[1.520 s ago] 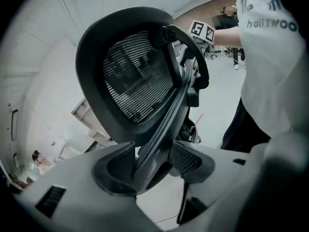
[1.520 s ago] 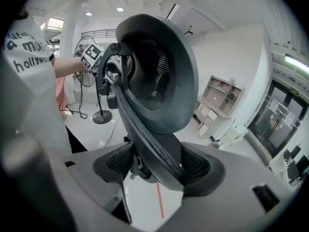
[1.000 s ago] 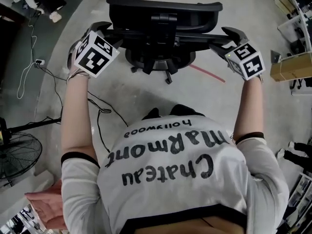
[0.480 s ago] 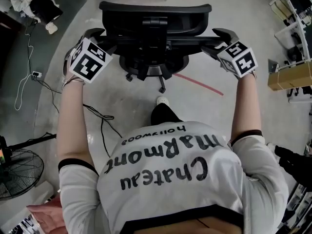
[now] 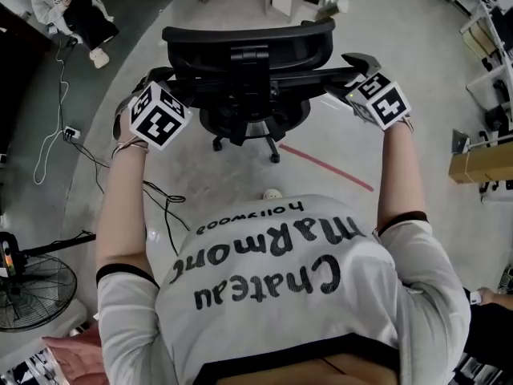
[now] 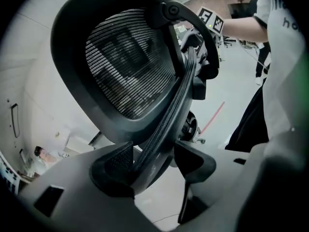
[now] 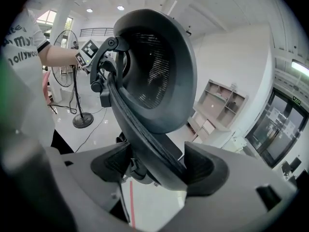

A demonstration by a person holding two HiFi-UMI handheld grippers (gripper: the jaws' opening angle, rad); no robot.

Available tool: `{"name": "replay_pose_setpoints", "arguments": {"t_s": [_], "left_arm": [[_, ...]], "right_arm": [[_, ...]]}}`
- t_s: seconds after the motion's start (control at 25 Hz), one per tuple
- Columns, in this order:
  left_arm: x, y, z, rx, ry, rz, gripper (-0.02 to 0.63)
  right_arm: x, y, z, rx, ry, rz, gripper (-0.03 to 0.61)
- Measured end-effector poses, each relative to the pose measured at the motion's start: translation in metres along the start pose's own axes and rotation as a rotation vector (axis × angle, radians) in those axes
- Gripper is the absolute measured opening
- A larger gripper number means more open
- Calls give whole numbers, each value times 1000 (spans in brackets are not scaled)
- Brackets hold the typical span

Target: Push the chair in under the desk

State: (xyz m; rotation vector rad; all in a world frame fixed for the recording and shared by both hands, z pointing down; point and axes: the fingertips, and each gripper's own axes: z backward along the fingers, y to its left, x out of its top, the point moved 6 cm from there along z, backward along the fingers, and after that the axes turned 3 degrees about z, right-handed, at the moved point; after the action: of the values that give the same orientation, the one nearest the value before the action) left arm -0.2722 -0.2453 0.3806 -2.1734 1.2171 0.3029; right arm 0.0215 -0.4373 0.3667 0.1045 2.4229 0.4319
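Chair (image 5: 250, 95) stands on floor (image 5: 353, 143) right in front of person (image 5: 280, 287), backrest (image 5: 248, 40) twd them. L gripper (image 6: 153, 161) fingers clamp backrest's left edge; R gripper (image 7: 157, 170) fingers clamp right edge. Red line (image 5: 329, 169) near chair base.

- The grey concrete floor (image 5: 200, 175) spreads beneath both pairs of jaws.
- The chair (image 5: 240, 127) stands on it on its castor base, below and between the jaws of the left gripper (image 5: 158, 77) and those of the right gripper (image 5: 351, 70).
- A red line (image 5: 325, 167) runs aslant on the floor below the right jaws.
- Black cables (image 5: 167, 223) trail behind the left jaws, on the person's side.
- A small white plug (image 5: 70, 132) lies out to the left of the left jaws.
- A standing fan (image 5: 32, 283) rests well behind the left jaws.
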Motion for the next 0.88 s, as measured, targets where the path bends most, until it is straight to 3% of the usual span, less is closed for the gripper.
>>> {"name": "replay_pose_setpoints", "arguments": {"t_s": [0.28, 0.48, 0.88], "left_arm": [[2, -15, 6, 53, -14, -15, 273], [9, -22, 8, 48, -40, -90, 275], [13, -25, 11, 71, -14, -56, 285]], "right_arm": [[-18, 14, 7, -47, -34, -20, 351], [-41, 35, 19, -116, -63, -72, 354], [-44, 36, 22, -139, -121, -58, 356]]}}
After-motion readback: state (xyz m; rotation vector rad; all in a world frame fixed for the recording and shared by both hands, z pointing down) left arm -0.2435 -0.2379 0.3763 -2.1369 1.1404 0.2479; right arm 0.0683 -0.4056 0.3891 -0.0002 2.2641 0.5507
